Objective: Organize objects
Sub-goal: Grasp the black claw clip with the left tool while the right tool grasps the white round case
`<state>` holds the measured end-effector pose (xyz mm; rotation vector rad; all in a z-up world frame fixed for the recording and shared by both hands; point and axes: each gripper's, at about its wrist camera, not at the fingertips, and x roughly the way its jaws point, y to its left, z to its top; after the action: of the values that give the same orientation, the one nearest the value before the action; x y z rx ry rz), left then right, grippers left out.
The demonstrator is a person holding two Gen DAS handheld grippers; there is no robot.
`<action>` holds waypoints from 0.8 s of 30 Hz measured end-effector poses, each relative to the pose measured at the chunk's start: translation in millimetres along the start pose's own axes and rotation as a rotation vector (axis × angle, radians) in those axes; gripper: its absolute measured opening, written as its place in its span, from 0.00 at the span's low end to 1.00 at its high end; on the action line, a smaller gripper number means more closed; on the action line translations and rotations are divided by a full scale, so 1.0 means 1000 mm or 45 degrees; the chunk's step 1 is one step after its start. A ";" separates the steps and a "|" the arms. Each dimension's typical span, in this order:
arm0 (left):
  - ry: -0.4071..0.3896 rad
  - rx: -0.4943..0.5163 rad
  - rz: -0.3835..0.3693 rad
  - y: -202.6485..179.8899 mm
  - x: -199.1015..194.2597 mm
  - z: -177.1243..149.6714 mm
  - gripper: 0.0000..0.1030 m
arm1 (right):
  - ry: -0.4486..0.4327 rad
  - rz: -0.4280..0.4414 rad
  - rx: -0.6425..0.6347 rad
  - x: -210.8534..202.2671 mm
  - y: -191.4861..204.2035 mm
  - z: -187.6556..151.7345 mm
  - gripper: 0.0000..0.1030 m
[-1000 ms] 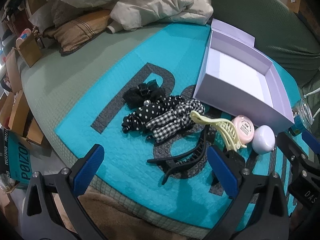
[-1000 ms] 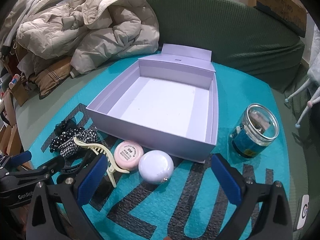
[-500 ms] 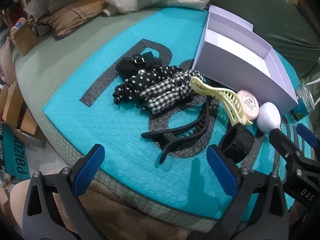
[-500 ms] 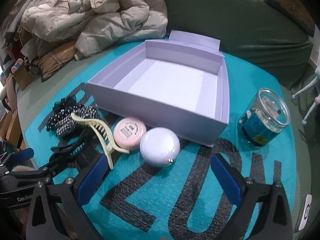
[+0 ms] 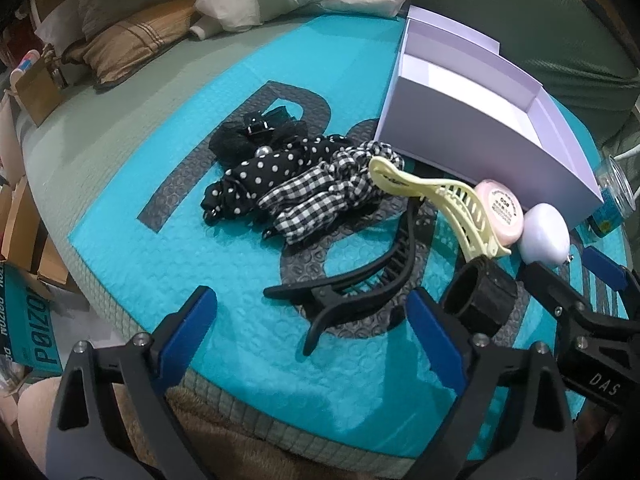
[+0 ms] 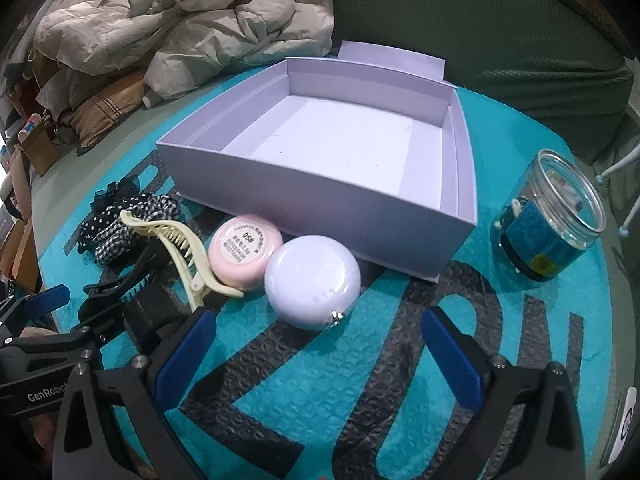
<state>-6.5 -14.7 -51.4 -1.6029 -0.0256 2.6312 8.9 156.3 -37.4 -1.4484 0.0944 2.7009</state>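
An open lavender box [image 6: 320, 188] [image 5: 472, 148] stands on the teal mat. In front of it lie a pale round case [image 6: 312, 280] [image 5: 544, 234], a pink compact [image 6: 245, 255] [image 5: 502, 214], a cream hair claw [image 6: 180, 248] [image 5: 444, 200], a black hair claw [image 5: 360, 284] [image 6: 116, 284], a black cylinder [image 5: 478, 300] [image 6: 154, 314] and several dark scrunchies [image 5: 288, 176] [image 6: 120, 220]. My left gripper [image 5: 312, 332] is open just before the black claw. My right gripper [image 6: 316, 356] is open just before the pale round case.
A glass jar with a blue label [image 6: 552, 224] stands right of the box. A puffy beige jacket [image 6: 180, 20] and a plaid cushion [image 5: 132, 40] lie at the back left. Green sofa back [image 6: 480, 20] lies behind. Cardboard boxes [image 5: 24, 240] sit off the left edge.
Both grippers have moved forward and lower toward the objects; the black claw and the round case now look larger and closer. Nothing was grasped.
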 end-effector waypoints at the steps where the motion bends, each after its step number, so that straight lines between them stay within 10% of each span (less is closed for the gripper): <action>1: 0.000 0.004 0.000 0.000 0.001 0.001 0.91 | 0.004 0.000 0.001 0.002 0.000 0.001 1.00; 24: -0.039 0.088 -0.101 -0.013 0.009 0.004 0.45 | 0.051 0.165 -0.014 0.025 0.001 0.013 0.74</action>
<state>-13.4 -0.6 -57.0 -1.5086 0.0005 2.5672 -15.6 156.8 -51.3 -1.5518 0.1821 2.7773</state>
